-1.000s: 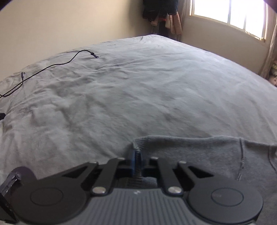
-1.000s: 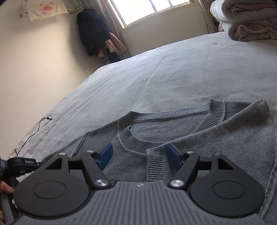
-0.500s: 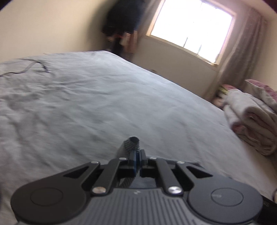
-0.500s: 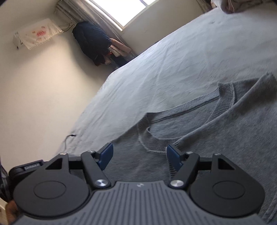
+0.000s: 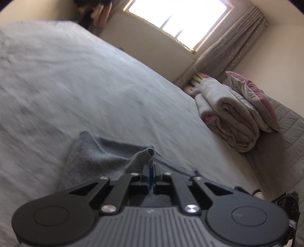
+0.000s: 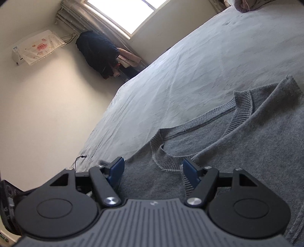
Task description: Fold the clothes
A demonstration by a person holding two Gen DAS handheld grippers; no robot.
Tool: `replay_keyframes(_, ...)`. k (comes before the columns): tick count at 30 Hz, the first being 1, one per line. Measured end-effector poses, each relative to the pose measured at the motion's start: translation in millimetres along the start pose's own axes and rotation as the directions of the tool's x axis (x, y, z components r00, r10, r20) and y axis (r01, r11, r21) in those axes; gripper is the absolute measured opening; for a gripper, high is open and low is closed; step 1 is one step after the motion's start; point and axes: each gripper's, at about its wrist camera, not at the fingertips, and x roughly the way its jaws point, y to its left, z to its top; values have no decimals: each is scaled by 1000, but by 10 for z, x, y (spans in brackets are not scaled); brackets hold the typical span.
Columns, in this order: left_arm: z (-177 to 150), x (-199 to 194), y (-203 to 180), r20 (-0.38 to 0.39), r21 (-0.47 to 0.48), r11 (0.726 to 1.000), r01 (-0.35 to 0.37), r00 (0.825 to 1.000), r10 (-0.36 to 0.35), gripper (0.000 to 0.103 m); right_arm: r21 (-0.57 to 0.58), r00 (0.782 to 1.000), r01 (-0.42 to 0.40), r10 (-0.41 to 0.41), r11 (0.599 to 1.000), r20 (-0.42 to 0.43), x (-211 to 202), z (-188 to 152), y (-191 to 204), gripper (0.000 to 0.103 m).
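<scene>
A grey knit sweater (image 6: 237, 152) lies on the grey bed (image 6: 199, 72), its ribbed neckline facing the far side. In the right wrist view my right gripper (image 6: 153, 169) hangs open just above the sweater's chest, nothing between its blue pads. In the left wrist view my left gripper (image 5: 150, 173) is shut on a ribbed edge of the sweater (image 5: 98, 152), which is lifted off the bed (image 5: 76, 85) and bunched in front of the fingers. This view is blurred.
Folded quilts (image 5: 228, 115) and a pink pillow (image 5: 250, 96) are stacked at the bed's far right. Dark clothes (image 6: 98, 51) hang in the corner by the window (image 6: 121, 13). A black cable (image 6: 79, 161) lies near the bed's left edge.
My left gripper has swung to the right and lifted the pinched sweater edge off the bed. My right gripper has rolled but stays open over the sweater.
</scene>
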Motion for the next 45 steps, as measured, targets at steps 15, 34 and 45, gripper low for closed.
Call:
replay_keyframes(15,-192,343,-89,-101,-67,996,65,992,-72,3,13,1000,13,-13,1000,20,-25,12,-37,73)
replay_keyframes(34,-371,475,-162,-113,-137,977,161,978,-177,3,48,998,7,-9,999,55,-91,67,-77,73)
replay_keyframes(45,-228,219,-402,-151,5,998,60,987,-58,37,61,999,-29,29,998,-13,-154,146,-103,68)
